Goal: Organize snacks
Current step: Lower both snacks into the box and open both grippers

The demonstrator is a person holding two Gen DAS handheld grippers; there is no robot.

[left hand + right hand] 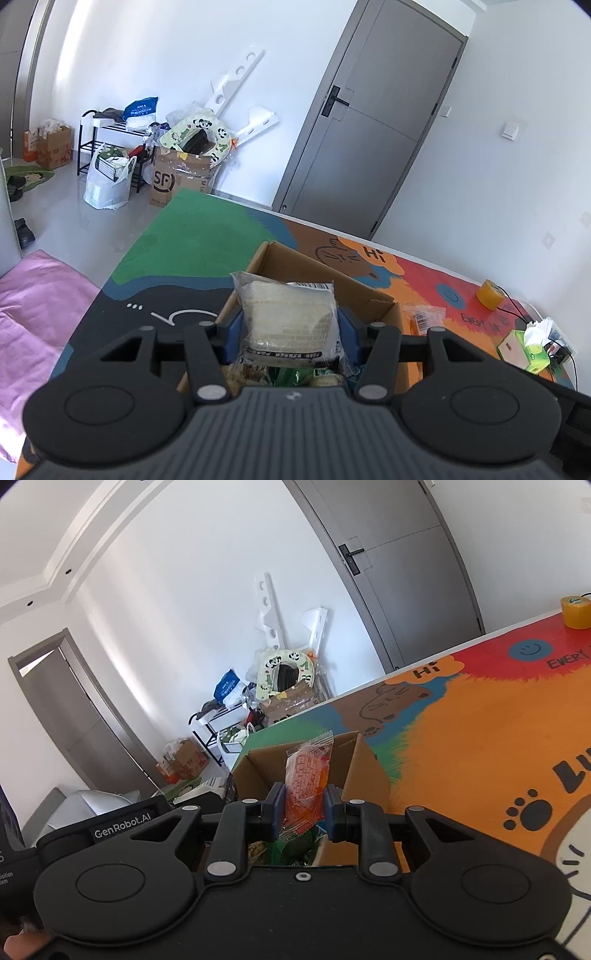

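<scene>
My left gripper (290, 328) has its jaws pinched on a clear-wrapped pale wafer packet (290, 317), held upright with its long axis rising away from me; my right gripper (304, 808) has its jaws pressed tight on a small orange snack packet (306, 779), also standing on end, its crimped top pointing up. Just past and below both sets of jaws sits the open cardboard box (317, 269), on the colourful desk (207, 229); green and pale wrappers already lie in its bottom, glimpsed under my fingers in both views. The relation that matters, I judge, is that each packet hangs over the box's near edge, with the cavity lying forward and down from the jaws; neither hand looks clearly nearer.

The left wrist view alone shows another small orange-printed sachet (424, 317) lying on the desk just right of the box, a green tissue box (524, 350) and a roll of yellow tape (489, 293) further right; the right wrist view alone shows the box's outer right wall and the paw-print stretch of desk beside it.
</scene>
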